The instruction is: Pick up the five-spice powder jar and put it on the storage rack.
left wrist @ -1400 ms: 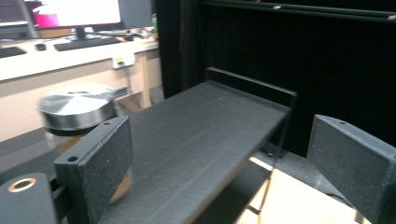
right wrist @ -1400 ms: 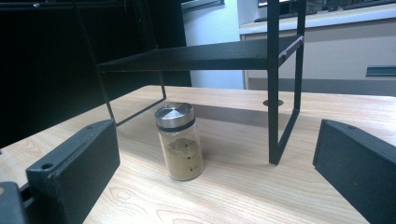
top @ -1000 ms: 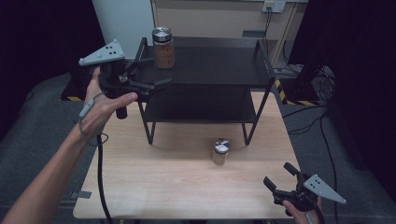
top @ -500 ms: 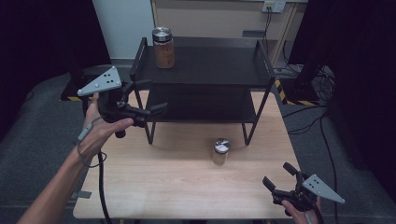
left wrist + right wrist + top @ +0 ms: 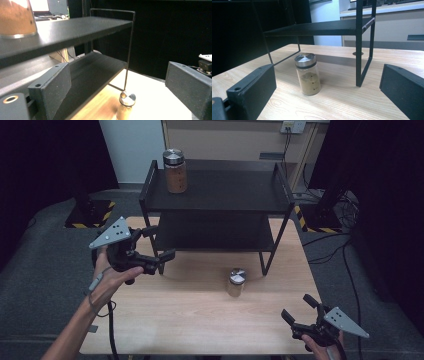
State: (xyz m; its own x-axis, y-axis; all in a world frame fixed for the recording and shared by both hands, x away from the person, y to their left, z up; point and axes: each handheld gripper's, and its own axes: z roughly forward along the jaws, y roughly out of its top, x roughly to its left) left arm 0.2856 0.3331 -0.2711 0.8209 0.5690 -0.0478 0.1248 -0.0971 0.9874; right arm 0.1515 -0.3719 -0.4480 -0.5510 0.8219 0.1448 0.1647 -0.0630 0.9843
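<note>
High view puts your left gripper (image 5: 159, 249) at the left edge of the desk (image 5: 190, 320), held above the wood by your left hand (image 5: 114, 272), jaws spread and holding nothing, pointing toward the black two-tier shelf rack (image 5: 220, 210). On the rack's top shelf, at its left rear corner, stands a tall jar (image 5: 175, 171) of brown powder with a metal lid. Further right, a small spice jar (image 5: 236, 282) with a silver cap stands upright on the bare, pale wood-grain desk, just in front of the rack and apart from both grippers. At the near right corner your right gripper (image 5: 300, 309) sits low, jaws released and empty, aimed at that spice jar, which appears between its jaws, well ahead of them, in the right gripper view. Around the desk you have grey carpet, dark curtains on both sides, and cables on the floor at the right.
</note>
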